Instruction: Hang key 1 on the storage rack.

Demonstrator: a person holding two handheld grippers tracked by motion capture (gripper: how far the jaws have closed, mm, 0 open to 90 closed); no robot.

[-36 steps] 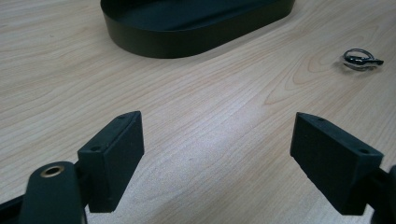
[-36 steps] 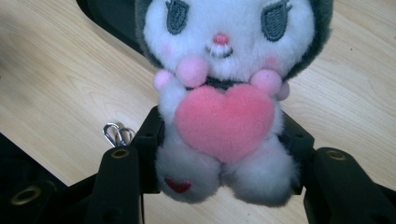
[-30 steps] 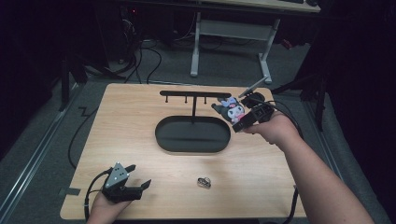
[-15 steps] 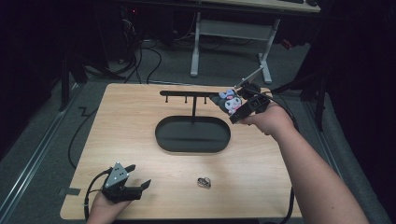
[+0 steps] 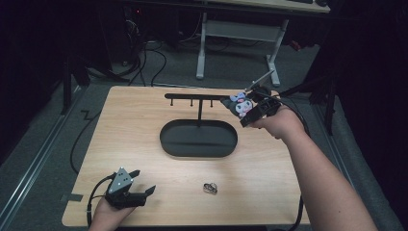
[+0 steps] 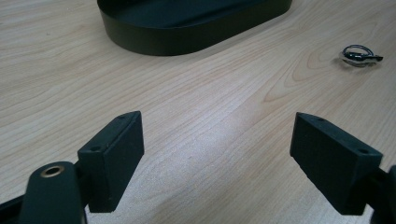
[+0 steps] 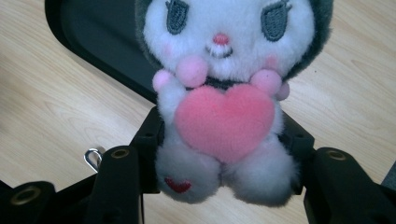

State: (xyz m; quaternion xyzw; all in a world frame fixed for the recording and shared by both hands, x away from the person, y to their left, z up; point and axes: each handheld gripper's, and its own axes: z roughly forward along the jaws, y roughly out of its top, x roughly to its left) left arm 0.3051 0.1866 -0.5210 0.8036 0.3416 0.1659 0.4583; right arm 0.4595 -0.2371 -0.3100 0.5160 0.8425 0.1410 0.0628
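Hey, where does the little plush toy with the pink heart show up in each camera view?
High view: the plush toy sits right of centre, held in the right gripper by the right end of the black hook rack.
Left gripper view: not in it.
Right gripper view: the plush toy is at centre, clamped between the jaws.
Shared landmark: the black oval tray.

Your right gripper (image 5: 240, 113) is raised, forearm stretched forward from the lower right, jaws clamped on a load. Your left gripper (image 5: 144, 185) sits low near you, jaws spread wide, nothing between them.
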